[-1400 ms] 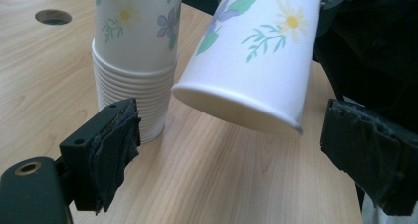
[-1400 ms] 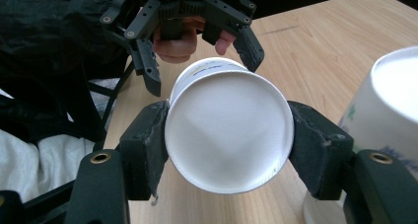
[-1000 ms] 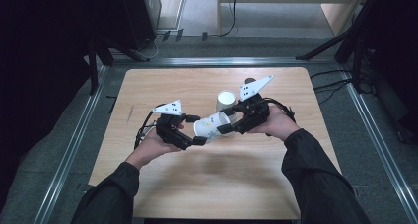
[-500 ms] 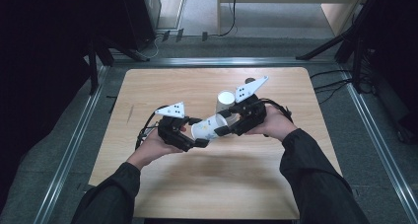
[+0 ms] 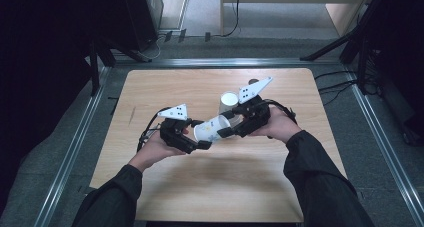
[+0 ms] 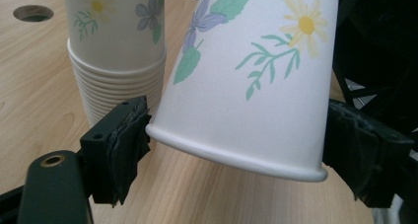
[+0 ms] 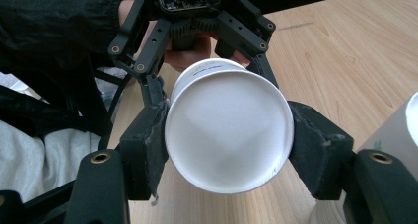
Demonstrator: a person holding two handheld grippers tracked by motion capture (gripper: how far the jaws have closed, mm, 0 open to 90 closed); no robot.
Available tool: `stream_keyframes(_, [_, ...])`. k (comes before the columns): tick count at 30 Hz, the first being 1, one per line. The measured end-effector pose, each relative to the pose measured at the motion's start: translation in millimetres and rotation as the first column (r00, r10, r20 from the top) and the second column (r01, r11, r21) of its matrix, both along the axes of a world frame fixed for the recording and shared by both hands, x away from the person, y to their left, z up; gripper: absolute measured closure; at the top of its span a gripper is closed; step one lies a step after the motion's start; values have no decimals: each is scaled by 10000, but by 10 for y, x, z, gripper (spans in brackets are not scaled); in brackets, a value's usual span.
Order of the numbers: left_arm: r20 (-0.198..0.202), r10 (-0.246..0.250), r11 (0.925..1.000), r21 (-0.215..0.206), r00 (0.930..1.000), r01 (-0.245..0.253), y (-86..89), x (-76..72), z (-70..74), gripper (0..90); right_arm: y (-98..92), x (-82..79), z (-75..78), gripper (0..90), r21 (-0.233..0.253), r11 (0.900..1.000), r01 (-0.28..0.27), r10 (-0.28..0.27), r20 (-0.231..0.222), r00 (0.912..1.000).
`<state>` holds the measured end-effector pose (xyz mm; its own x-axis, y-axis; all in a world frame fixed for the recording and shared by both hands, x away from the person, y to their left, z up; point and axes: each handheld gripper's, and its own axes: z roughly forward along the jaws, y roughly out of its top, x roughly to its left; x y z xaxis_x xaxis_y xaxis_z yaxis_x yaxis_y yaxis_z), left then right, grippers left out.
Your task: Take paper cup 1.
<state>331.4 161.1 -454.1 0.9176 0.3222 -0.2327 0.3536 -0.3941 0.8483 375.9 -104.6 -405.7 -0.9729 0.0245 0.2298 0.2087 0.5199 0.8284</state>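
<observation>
A flowered paper cup (image 5: 212, 130) is being held sideways above the counter (image 5: 165, 87), its rim end clamped by the left gripper (image 5: 199, 135) and its base end by the right gripper (image 5: 226, 126). A stack of cups (image 5: 228, 103) is standing just behind, near a hole (image 6: 33, 13).

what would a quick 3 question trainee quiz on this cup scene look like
1. True or false: the floral paper cup lies flat on the table.
2. Which end of that cup does the right gripper clamp? A rim end, B base end
3. What stands on the table behind the held cup?

Key
1. False: both grippers hold it tilted above the wood; the left gripper has the rim end.
2. B
3. A stack of upside-down floral paper cups.
</observation>
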Motion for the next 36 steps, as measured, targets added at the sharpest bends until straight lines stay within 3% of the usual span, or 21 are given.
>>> stream_keyframes(22, [38, -29, 9998, 184, 10000, 28, 17, -12, 17, 226, 7, -2, -29, 356, -170, 9998, 109, -110, -70, 9999])
stream_keyframes(28, [43, 1, 9996, 294, 10000, -2, 27, -18, 50, 234, -6, -12, -78, 302, -279, 9992, 271, -275, -130, 9995])
stream_keyframes(33, [19, 23, 9996, 297, 10000, -24, 42, -16, 60, 239, -14, -26, -95, 308, -279, 9992, 303, -307, -154, 9994])
stream_keyframes(36, [34, 45, 9987, 507, 10000, -46, 49, -21, 82, 240, -35, -24, -82, 274, -204, 9988, 450, -452, -73, 9990])
